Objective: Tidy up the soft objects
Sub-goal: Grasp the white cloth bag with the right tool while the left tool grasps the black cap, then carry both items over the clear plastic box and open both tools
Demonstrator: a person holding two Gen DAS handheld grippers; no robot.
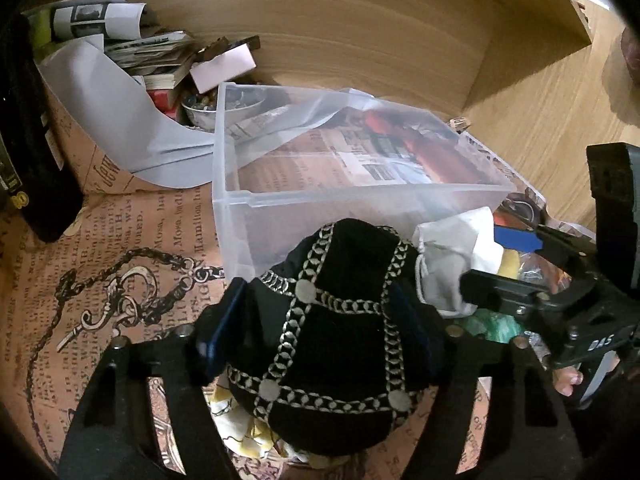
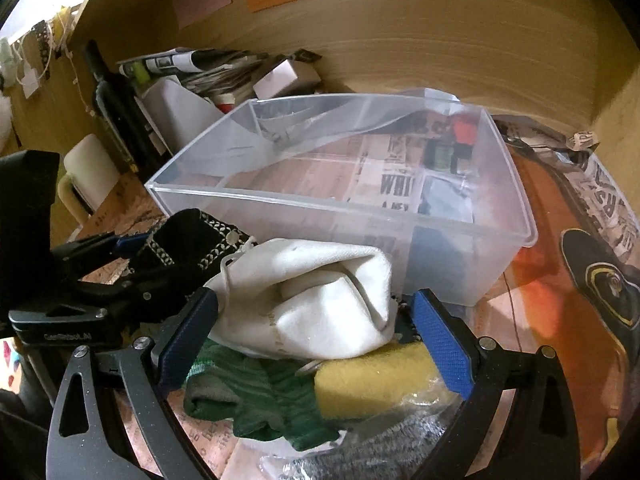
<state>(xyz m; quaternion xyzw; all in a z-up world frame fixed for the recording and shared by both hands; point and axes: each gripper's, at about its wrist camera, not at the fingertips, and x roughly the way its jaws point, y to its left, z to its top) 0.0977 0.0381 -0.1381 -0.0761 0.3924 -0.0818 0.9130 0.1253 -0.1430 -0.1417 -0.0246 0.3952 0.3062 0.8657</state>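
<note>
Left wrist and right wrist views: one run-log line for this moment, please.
left claw: shut on black pouch | right claw: open around white pouch | clear bin: no soft items inside

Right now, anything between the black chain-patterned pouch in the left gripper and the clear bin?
Nothing visible. The left gripper holds the black chain-patterned fabric pouch just before the clear plastic bin's near wall; only that wall to clear, and the bin looks empty.
</note>
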